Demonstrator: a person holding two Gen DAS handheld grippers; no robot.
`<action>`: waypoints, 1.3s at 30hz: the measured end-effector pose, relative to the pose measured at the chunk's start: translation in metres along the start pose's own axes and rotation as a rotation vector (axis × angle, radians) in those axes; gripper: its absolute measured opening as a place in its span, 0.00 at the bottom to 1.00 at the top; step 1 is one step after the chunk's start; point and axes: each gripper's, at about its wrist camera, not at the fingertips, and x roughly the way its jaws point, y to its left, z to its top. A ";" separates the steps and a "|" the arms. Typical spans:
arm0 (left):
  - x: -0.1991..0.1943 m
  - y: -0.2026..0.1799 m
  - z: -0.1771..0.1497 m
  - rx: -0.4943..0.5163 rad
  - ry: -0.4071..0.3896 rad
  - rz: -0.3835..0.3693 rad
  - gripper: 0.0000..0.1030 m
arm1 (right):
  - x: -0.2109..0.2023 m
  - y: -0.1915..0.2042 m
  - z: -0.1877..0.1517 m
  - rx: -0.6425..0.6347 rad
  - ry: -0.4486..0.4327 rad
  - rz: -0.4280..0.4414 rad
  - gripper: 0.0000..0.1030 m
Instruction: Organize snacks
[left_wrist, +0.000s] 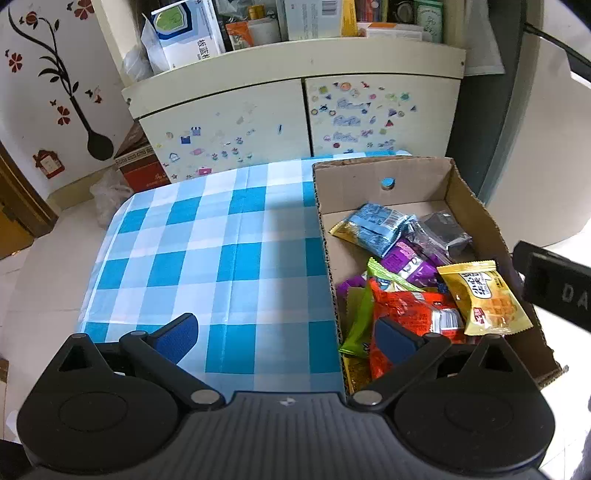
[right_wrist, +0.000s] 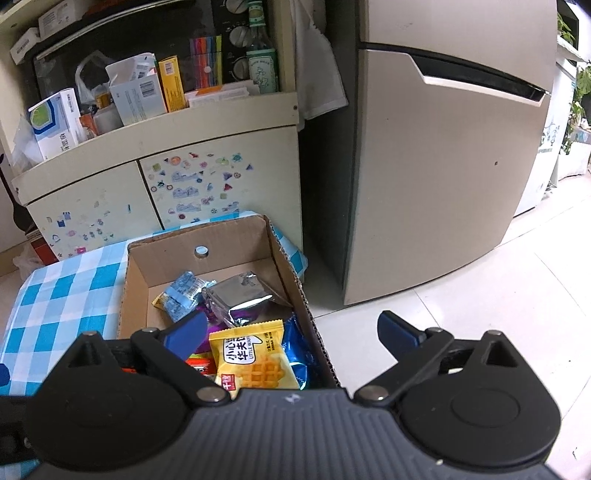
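A cardboard box (left_wrist: 384, 173) stands on the right of the blue-checked table (left_wrist: 221, 258) and holds several snack packs: a yellow waffle pack (left_wrist: 480, 295), a red pack (left_wrist: 406, 314), a green pack (left_wrist: 358, 317), purple packs (left_wrist: 406, 258), a light blue pack (left_wrist: 376, 225) and a dark foil pack (left_wrist: 447, 229). My left gripper (left_wrist: 288, 332) is open and empty, straddling the box's left wall. My right gripper (right_wrist: 295, 336) is open and empty above the box's near right wall (right_wrist: 314, 325), over the waffle pack (right_wrist: 251, 354).
A cream cabinet (left_wrist: 295, 110) with stickers and a cluttered shelf stands behind the table. A fridge (right_wrist: 443, 166) stands to the right. A red carton (left_wrist: 140, 166) and a plastic bag (left_wrist: 107, 195) lie on the tiled floor at the left.
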 end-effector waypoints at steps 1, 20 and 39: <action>0.000 0.000 0.001 -0.001 0.003 0.003 1.00 | 0.000 0.000 0.000 -0.003 0.001 -0.001 0.96; 0.005 -0.012 0.009 0.040 0.009 0.013 1.00 | 0.005 0.005 -0.001 -0.036 0.045 0.004 0.96; 0.009 -0.022 0.004 0.065 0.025 -0.009 1.00 | 0.005 0.008 -0.003 -0.049 0.057 0.010 0.96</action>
